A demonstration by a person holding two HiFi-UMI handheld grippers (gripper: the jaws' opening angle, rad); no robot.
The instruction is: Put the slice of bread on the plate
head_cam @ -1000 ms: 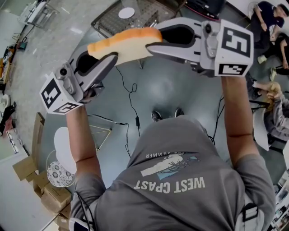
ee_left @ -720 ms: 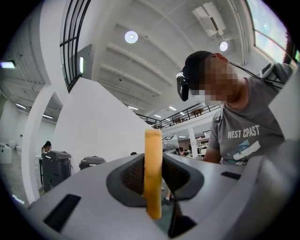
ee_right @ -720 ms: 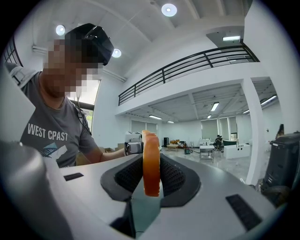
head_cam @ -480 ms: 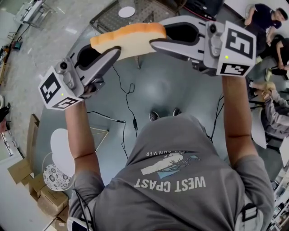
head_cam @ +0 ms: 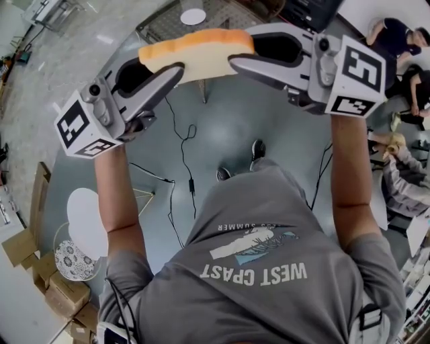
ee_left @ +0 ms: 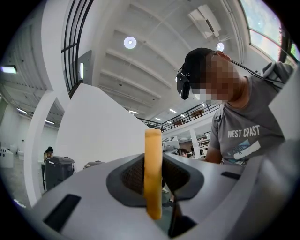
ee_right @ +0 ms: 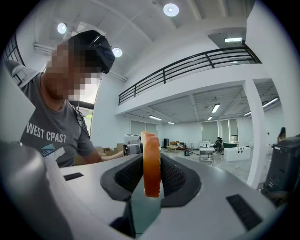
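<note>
A slice of bread (head_cam: 196, 55) with an orange-brown crust hangs in the air between my two grippers, high above the floor. My left gripper (head_cam: 169, 70) is shut on its left end, and my right gripper (head_cam: 236, 59) is shut on its right end. In the left gripper view the slice (ee_left: 153, 173) stands edge-on, pinched between the dark pads. The right gripper view shows the same slice (ee_right: 151, 164) clamped between its pads. A white round plate (head_cam: 193, 16) lies on a dark mesh table (head_cam: 158, 30) at the top edge of the head view.
Black cables (head_cam: 188, 175) trail over the grey floor below. A white round stool top (head_cam: 84, 220), a patterned bowl (head_cam: 69, 259) and cardboard boxes (head_cam: 64, 295) sit at lower left. People (head_cam: 403, 40) sit at the far right.
Both grippers, with the bread between them, have drifted slightly up and to the right in the head view. The person's feet have stepped apart. Neither grip has changed.
</note>
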